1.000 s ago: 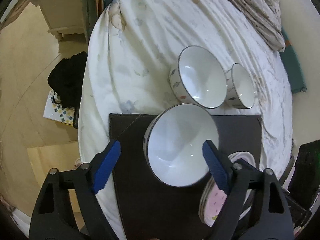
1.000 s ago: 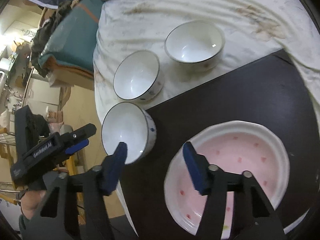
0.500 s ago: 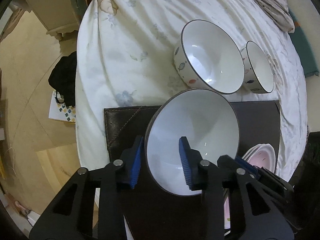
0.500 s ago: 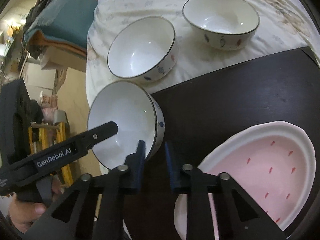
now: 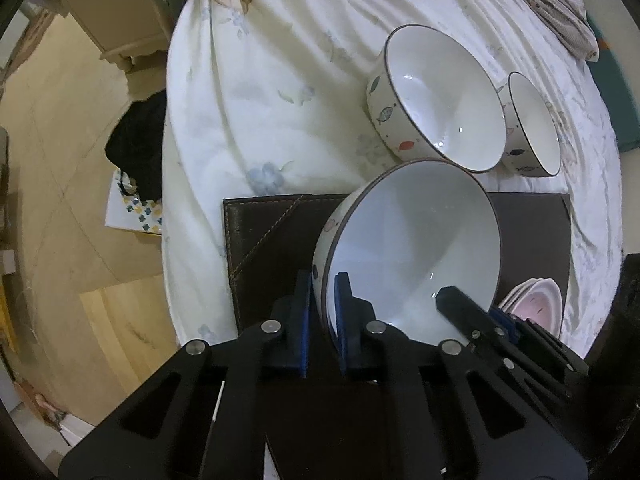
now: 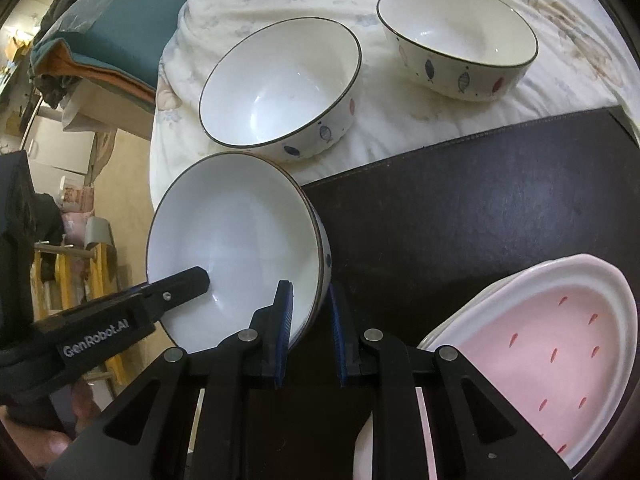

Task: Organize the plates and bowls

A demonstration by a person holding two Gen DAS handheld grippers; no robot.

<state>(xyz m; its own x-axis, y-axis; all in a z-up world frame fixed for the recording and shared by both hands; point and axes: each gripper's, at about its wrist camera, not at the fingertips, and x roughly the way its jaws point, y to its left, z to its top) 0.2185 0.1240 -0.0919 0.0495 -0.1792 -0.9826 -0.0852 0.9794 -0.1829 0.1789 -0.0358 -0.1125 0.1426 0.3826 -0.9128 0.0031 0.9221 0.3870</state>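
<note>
Both sets of jaws pinch one white bowl (image 5: 412, 248) by its rim: the left gripper (image 5: 322, 320) has one blue pad outside the wall and one inside on the near-left edge, and the right gripper (image 6: 308, 320) clamps the opposite edge in the same way. Held between them, the bowl is tilted over the near corner of the dark brown mat (image 6: 480, 200).

Largest in view is the round surface under a pale flowered cloth (image 5: 272, 92), on which the mat lies. Next in size is the stack of pink-centred plates (image 6: 560, 344) with white scalloped rims, resting on the mat to the right of the held bowl and well apart from it.

Two more bowls stand upright on the cloth just beyond the mat's far edge. The nearer bowl (image 6: 280, 88) has fish marks on its side and sits just beside the held one; whether they touch is unclear. The farther bowl (image 6: 456, 36) carries the same fish pattern and stands near the first.

A black bundle (image 5: 138, 144) lies on the floor beside the surface.
</note>
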